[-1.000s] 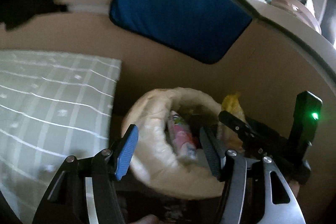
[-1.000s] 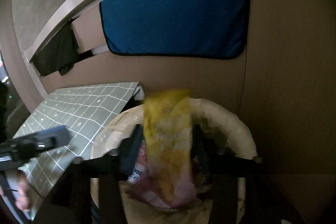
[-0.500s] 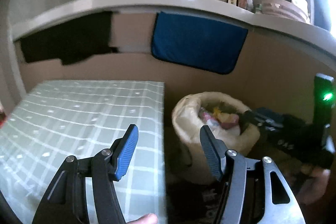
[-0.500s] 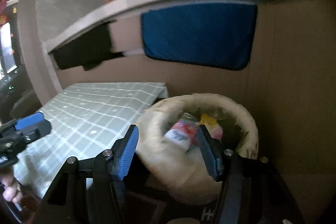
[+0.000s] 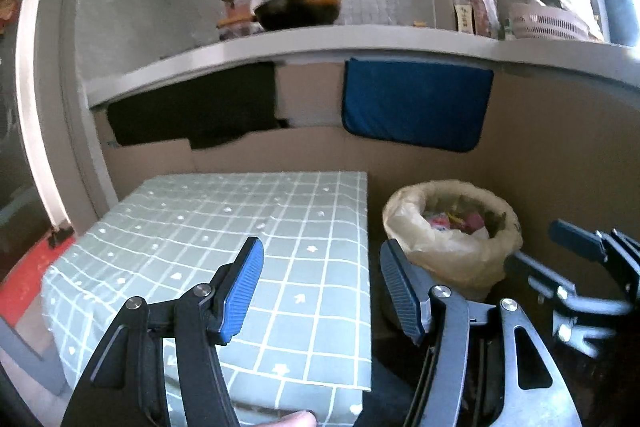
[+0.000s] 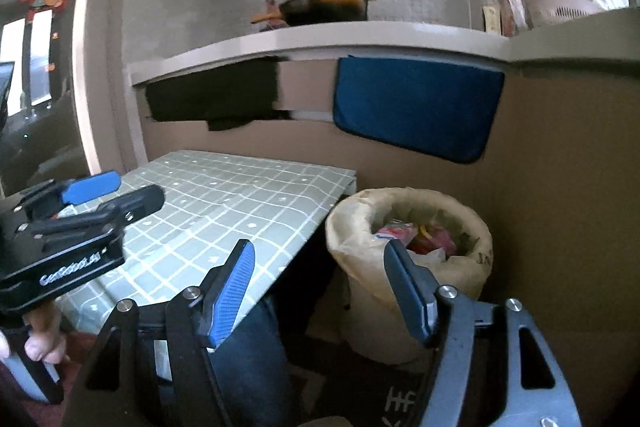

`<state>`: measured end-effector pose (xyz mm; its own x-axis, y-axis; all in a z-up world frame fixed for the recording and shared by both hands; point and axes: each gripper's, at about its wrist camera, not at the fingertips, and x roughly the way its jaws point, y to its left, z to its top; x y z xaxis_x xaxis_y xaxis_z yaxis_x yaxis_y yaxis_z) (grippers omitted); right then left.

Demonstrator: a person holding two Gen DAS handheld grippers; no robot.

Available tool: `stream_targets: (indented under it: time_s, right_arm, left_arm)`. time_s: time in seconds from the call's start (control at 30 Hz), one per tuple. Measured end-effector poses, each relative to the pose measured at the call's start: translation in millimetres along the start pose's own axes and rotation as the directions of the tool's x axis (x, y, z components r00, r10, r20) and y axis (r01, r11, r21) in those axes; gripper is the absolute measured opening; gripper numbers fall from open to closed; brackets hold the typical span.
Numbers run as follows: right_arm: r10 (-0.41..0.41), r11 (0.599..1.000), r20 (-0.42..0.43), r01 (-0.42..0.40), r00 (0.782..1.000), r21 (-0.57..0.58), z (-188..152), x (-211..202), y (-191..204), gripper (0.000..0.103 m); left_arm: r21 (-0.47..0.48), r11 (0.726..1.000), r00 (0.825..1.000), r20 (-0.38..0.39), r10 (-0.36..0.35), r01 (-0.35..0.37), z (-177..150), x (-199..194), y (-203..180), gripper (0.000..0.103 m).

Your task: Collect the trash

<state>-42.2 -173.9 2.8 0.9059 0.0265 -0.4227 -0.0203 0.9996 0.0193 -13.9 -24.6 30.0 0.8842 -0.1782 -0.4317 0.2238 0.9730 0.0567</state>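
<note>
Trash [image 5: 454,219] [image 6: 416,235], colourful wrappers, lay inside a bin lined with a pale plastic bag [image 5: 448,255] [image 6: 360,227] that stood on the floor just beside a bench [image 5: 224,227] [image 6: 224,195] covered in a green checked cloth. Left hand-held gripper [image 5: 320,291] [image 6: 114,193] hovered above the bench's near edge, its blue-padded jaws spread wide and holding nothing. Right hand-held gripper [image 6: 320,291] [image 5: 576,247] was likewise wide open and empty, between the bench corner and the bin. A blue cloth [image 5: 416,105] [image 6: 416,109] hung on the cardboard wall behind.
</note>
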Motion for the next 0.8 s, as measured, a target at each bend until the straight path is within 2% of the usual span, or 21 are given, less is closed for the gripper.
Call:
stream_targets:
  time_s: [0.27,0.8]
  right_arm:
    - [0.032,0.997,-0.005,-0.032,0.999,0.064,-3,-14,0,0.065]
    - [0.045,0.999,-0.010,-0.045,0.999,0.029,-7,-15,9,0.065]
  left_arm:
    - [-0.025,0.997,0.997,0.041,0.072,-0.071,1,-21,13,0.061]
    - [-0.035,0.996,0.994,0.066,0.084,-0.082,1,-30,16,0.061]
